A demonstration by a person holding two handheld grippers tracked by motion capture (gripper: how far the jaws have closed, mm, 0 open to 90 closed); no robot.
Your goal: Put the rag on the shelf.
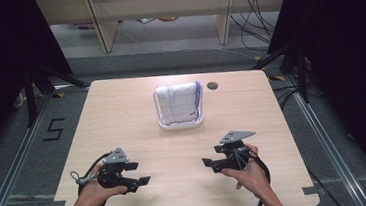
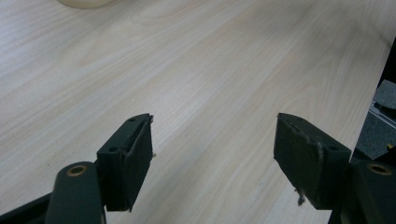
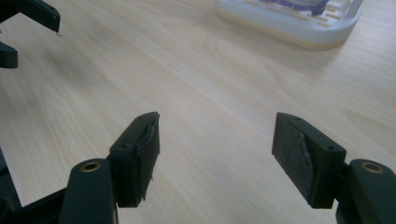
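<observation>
1. The table (image 1: 121, 113) was bare wood apart from one item at its far middle.
2. There a white rack (image 1: 181, 121) held a folded white cloth (image 1: 178, 102) with blue lines.
3. The left gripper (image 1: 136, 173) and right gripper (image 1: 207, 163) hovered near the front edge, well apart, jaws spread wide, holding nothing.
4. Judging by this, a good reach would approach the cloth's upper edge squarely, without nudging the rack.

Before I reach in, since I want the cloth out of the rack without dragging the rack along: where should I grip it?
Grip the cloth at its top folded edge, coming down from above. It stands upright in the white rack, whose frame flanks its sides and whose base hides its bottom, so the top looks like the freest part. Both grippers are open and look equally placed.
</observation>
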